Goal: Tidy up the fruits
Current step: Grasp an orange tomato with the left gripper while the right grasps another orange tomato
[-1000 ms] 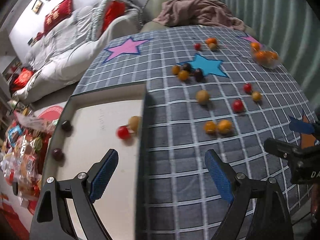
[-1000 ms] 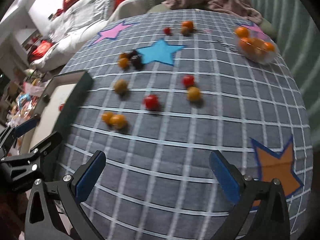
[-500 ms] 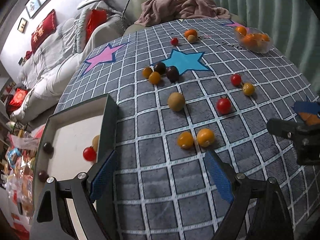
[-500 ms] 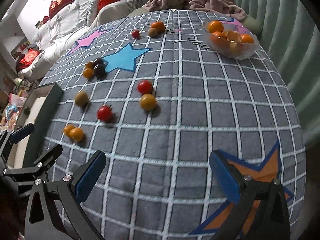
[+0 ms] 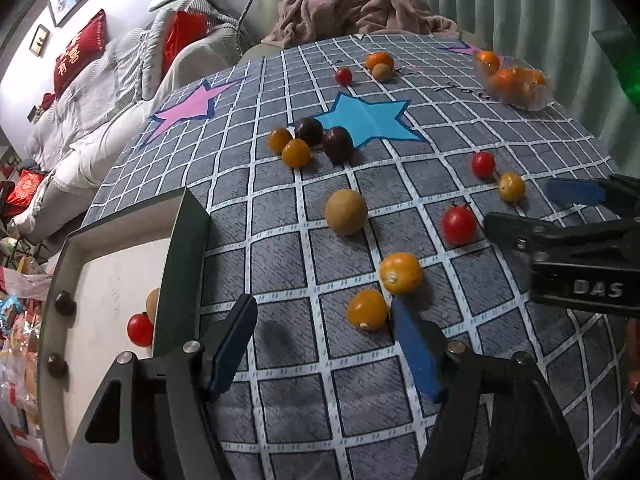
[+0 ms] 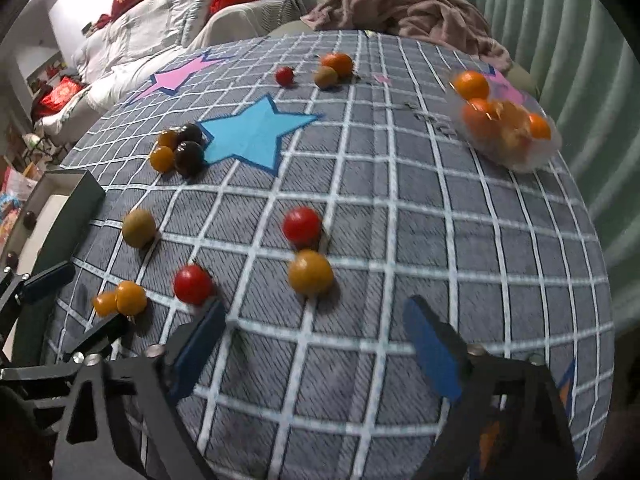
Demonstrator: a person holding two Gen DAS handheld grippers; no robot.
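Many small fruits lie on a grey checked cloth with stars. My left gripper is open and empty, low over the cloth, just short of two yellow-orange fruits. A dark-walled tray at the left holds a red tomato and a few other fruits. My right gripper is open and empty, just short of a yellow fruit and a red tomato. It shows in the left wrist view beside a red tomato.
A clear bowl of oranges stands at the far right. Two dark plums and two orange fruits lie by the blue star. A brown round fruit lies mid-table. A sofa with a blanket is behind the table.
My left gripper has swung right from over the tray and come down towards the two yellow-orange fruits. My right gripper has moved forward and lower towards the yellow fruit and red tomatoes.
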